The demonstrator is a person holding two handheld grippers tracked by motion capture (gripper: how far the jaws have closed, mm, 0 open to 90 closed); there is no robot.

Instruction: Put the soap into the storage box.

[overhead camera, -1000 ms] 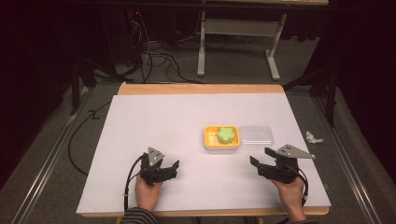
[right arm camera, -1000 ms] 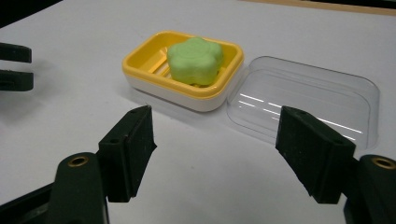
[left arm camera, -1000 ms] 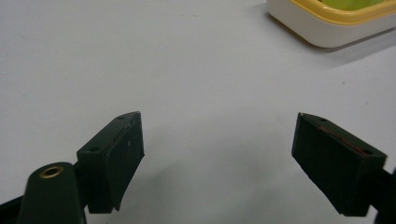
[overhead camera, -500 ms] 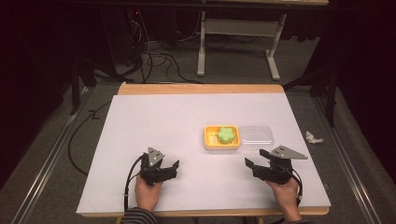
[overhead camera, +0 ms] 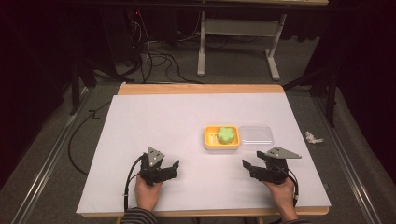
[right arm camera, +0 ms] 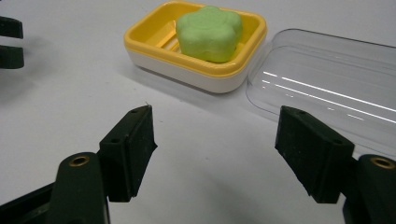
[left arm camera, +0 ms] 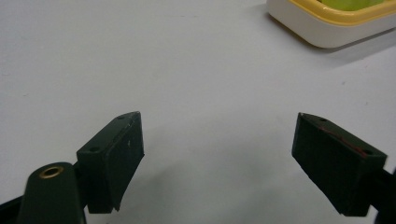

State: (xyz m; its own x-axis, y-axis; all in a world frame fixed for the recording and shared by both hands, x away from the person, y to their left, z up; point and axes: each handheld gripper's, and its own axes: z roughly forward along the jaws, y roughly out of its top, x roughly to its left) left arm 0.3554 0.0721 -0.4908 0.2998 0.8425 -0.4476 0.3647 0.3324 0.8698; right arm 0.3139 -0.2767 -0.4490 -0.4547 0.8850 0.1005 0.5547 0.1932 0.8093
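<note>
A yellow soap dish [overhead camera: 209, 139] [right arm camera: 150, 35] with a white base sits right of the table's middle, and a green flower-shaped soap [overhead camera: 227, 135] [right arm camera: 210, 31] lies in it. Its clear lid [overhead camera: 255, 134] [right arm camera: 322, 84] rests on the table against the dish's right side. My left gripper [overhead camera: 171, 167] [left arm camera: 219, 154] is open near the front edge, left of the dish, with only bare table between its jaws. My right gripper [overhead camera: 248, 166] [right arm camera: 215, 149] is open too, just in front of the dish and lid, holding nothing. A corner of the dish [left arm camera: 327, 23] shows at the top right of the left gripper view.
The white tabletop [overhead camera: 163, 121] has a wooden strip [overhead camera: 201, 88] along its far edge. A crumpled white scrap [overhead camera: 313, 137] lies on the floor off the right side. Cables [overhead camera: 154, 60] and a table frame [overhead camera: 238, 32] are on the floor beyond.
My right gripper has shifted a little to the left, toward the front of the dish. The left gripper, dish and lid stay where they were.
</note>
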